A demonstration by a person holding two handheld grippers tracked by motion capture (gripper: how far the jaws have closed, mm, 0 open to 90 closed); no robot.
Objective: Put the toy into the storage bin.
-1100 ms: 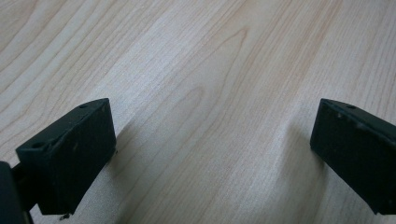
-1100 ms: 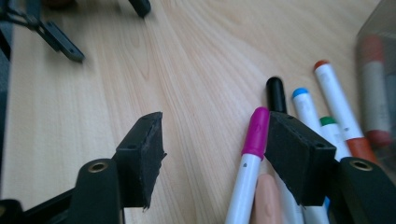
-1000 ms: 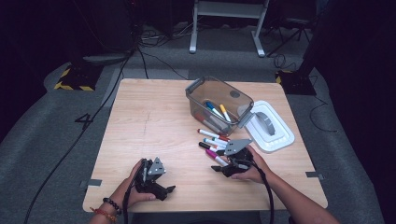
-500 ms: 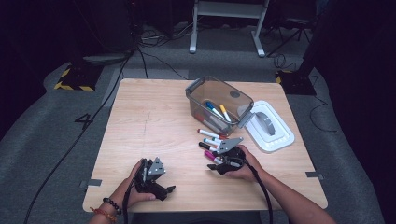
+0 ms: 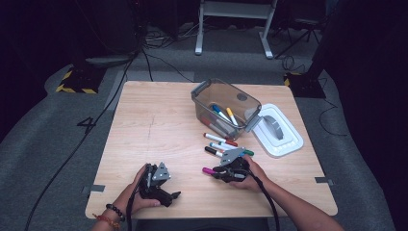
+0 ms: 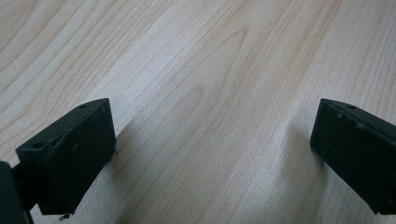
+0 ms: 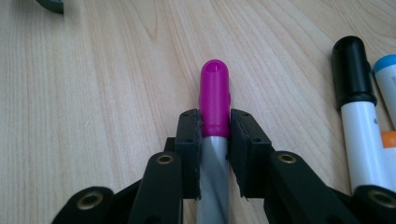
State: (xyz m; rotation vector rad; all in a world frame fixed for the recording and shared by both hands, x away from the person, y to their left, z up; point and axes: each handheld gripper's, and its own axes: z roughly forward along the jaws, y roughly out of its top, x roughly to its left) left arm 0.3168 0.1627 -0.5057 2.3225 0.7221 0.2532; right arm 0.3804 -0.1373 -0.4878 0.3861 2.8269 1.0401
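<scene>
The right gripper (image 7: 215,126), jaws just closing, pinches a pink-capped marker (image 7: 214,93) on the worktop (image 7: 93,93); the left gripper (image 6: 210,149) is spread, holding nothing.

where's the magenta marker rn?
Magenta marker sits clamped in the right claw, on the table just left of the loose markers in the high view.

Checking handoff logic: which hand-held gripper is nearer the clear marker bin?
Right. The right hand-held gripper sits below the clear bin, shut on the magenta-capped marker. The left hand-held gripper lies farther off, at the table's near-left edge, open.
</scene>
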